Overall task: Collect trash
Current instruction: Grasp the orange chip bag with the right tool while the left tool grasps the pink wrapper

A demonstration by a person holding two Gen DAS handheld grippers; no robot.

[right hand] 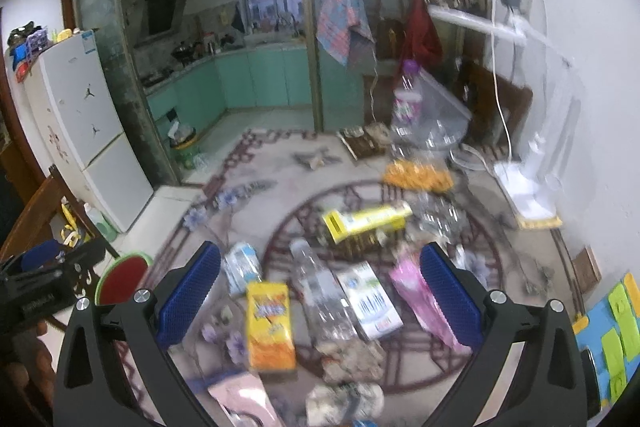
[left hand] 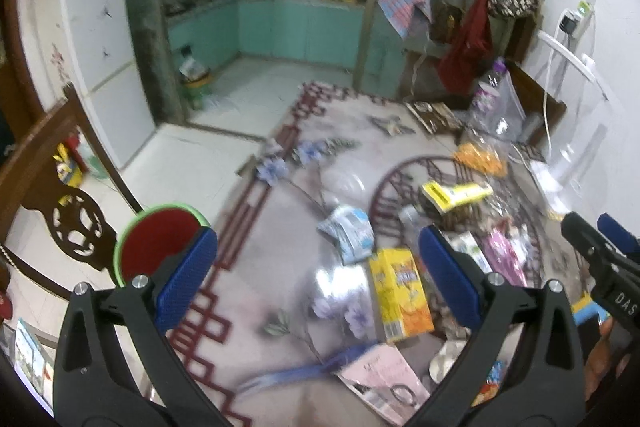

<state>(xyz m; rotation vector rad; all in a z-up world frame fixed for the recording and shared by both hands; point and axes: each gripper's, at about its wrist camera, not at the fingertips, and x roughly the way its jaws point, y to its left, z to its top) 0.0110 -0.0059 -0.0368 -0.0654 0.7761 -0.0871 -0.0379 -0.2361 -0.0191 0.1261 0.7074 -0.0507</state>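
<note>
Trash lies scattered on a table with a patterned cloth (left hand: 280, 251). My left gripper (left hand: 320, 267) hangs open above it, nothing between its blue pads. A yellow-orange box (left hand: 400, 297), a crumpled blue-white pack (left hand: 348, 233) and a pink magazine (left hand: 384, 379) lie just ahead of it. My right gripper (right hand: 320, 287) is open too, over a clear plastic bottle (right hand: 324, 299), a white-green carton (right hand: 370, 301), a pink wrapper (right hand: 420, 303) and the yellow-orange box (right hand: 270, 323). A long yellow box (right hand: 364, 221) lies farther back. A green-rimmed round bin with a red inside (left hand: 156, 247) sits off the table's left edge.
A carved wooden chair (left hand: 60, 211) stands at the left and a white fridge (left hand: 100, 47) behind it. At the table's far right are an orange snack bag (right hand: 416, 175), a clear container with a purple-capped bottle (right hand: 408, 95) and a white stand with cables (right hand: 532, 147). Beyond is a kitchen doorway.
</note>
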